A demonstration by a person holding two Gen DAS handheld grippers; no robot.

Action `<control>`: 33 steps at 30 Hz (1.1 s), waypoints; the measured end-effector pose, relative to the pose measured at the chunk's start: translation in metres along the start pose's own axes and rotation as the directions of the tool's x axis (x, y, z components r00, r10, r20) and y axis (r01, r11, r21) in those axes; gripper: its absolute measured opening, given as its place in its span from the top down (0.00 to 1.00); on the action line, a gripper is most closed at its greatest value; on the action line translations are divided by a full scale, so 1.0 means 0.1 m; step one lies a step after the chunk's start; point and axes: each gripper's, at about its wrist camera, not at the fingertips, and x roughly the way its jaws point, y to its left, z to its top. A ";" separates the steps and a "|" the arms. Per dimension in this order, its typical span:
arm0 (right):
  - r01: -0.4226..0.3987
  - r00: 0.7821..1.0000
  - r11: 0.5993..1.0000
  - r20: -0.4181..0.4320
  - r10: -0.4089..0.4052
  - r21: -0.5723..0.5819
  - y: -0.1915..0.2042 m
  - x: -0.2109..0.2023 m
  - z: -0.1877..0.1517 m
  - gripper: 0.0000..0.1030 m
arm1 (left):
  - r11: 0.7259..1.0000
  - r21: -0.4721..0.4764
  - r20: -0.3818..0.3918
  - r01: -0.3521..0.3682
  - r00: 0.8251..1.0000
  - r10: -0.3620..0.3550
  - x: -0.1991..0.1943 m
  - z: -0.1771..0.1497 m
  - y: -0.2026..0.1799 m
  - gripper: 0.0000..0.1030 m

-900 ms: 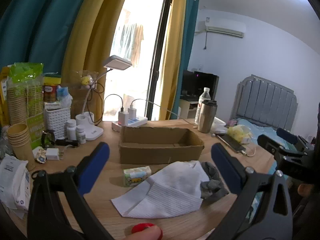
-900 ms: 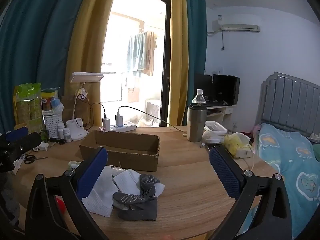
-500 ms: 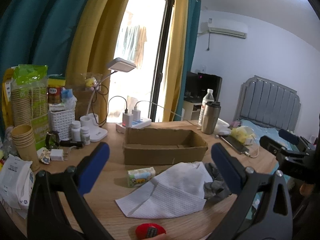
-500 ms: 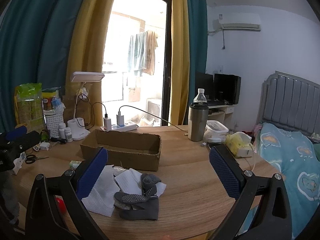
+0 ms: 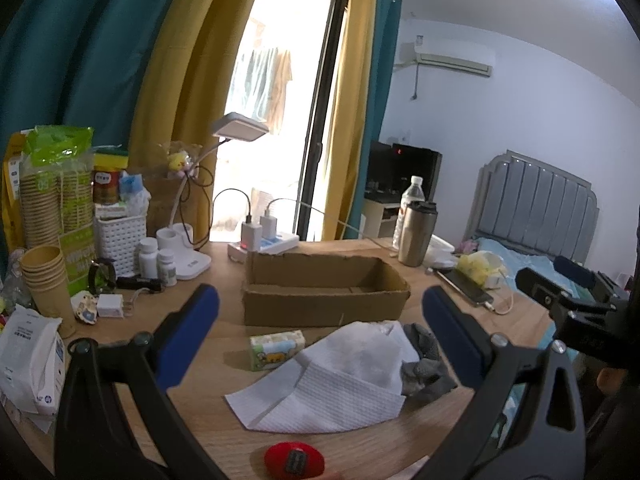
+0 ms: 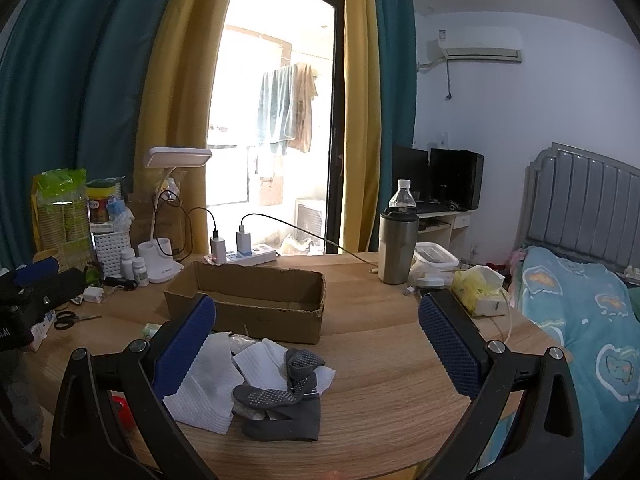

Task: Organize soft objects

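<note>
A white cloth (image 5: pixel 332 380) lies crumpled on the wooden table in front of an open cardboard box (image 5: pixel 324 288); it also shows in the right wrist view (image 6: pixel 208 384). Grey grip socks (image 6: pixel 284 400) lie on and beside it, partly hidden under the cloth in the left wrist view (image 5: pixel 424 364). A small tissue pack (image 5: pixel 277 347) sits left of the cloth. My left gripper (image 5: pixel 320 340) is open and empty, held above the cloth. My right gripper (image 6: pixel 316 348) is open and empty, above the socks. The box (image 6: pixel 248 304) looks empty.
A red object (image 5: pixel 294 460) lies at the near table edge. Paper cups (image 5: pixel 42 276), bottles, a white basket, a desk lamp (image 5: pixel 188 256) and a power strip (image 5: pixel 264 244) crowd the left and back. A steel tumbler (image 6: pixel 397 244), a phone (image 5: pixel 466 286) and a yellow bag (image 6: pixel 478 284) stand right.
The left view has tilted up and drawn back slightly; the fingertip near the red object is gone from view. The right view is nearly unchanged. Both grippers stay open.
</note>
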 end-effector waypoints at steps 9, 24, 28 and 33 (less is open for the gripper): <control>-0.012 1.000 1.000 -0.005 0.012 -0.006 0.04 -0.02 0.02 0.00 | 1.000 -0.008 0.000 0.009 1.000 -0.009 -0.01 0.00 -0.02 0.00; -0.013 1.000 1.000 -0.007 0.013 -0.007 0.05 -0.01 0.02 0.00 | 1.000 -0.010 -0.001 0.008 1.000 -0.008 -0.02 0.02 -0.03 0.00; -0.014 1.000 1.000 -0.007 0.013 -0.007 0.05 -0.01 0.02 0.00 | 1.000 -0.009 0.000 0.009 1.000 -0.009 -0.01 0.02 -0.03 0.00; -0.016 1.000 1.000 -0.011 0.016 -0.009 0.05 -0.01 0.02 0.00 | 1.000 -0.006 -0.005 0.010 1.000 -0.010 0.00 0.02 -0.04 0.00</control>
